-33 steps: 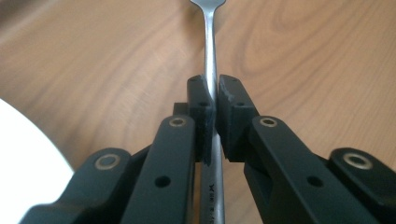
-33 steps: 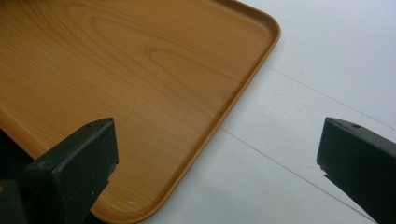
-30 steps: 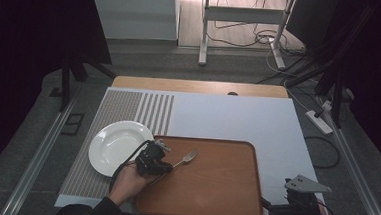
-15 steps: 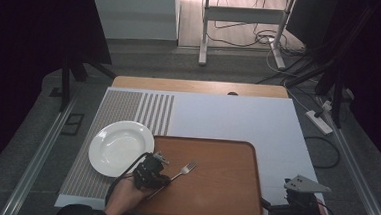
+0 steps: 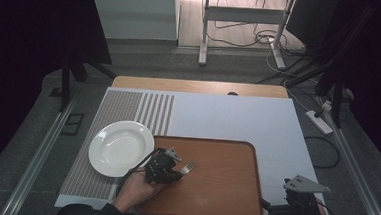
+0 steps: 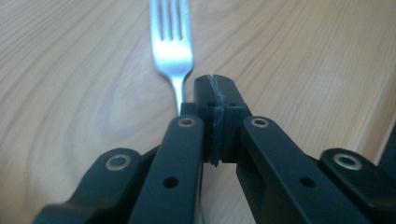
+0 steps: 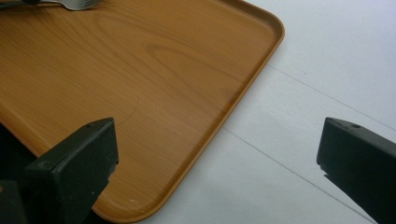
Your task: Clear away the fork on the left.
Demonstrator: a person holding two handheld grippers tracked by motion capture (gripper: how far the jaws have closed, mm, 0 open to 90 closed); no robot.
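Black gripper (image 6: 215, 100), silver screws, dark sleeve (image 5: 79, 213)

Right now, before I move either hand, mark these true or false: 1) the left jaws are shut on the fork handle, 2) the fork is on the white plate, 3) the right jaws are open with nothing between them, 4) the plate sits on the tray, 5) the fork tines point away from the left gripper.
1) True: the left gripper is shut on the fork at its handle.
2) False: the fork lies over the wooden tray.
3) True: the right gripper has its jaws wide apart, over the tray's corner and the white mat.
4) False: the plate sits on the mat, left of the tray.
5) True.
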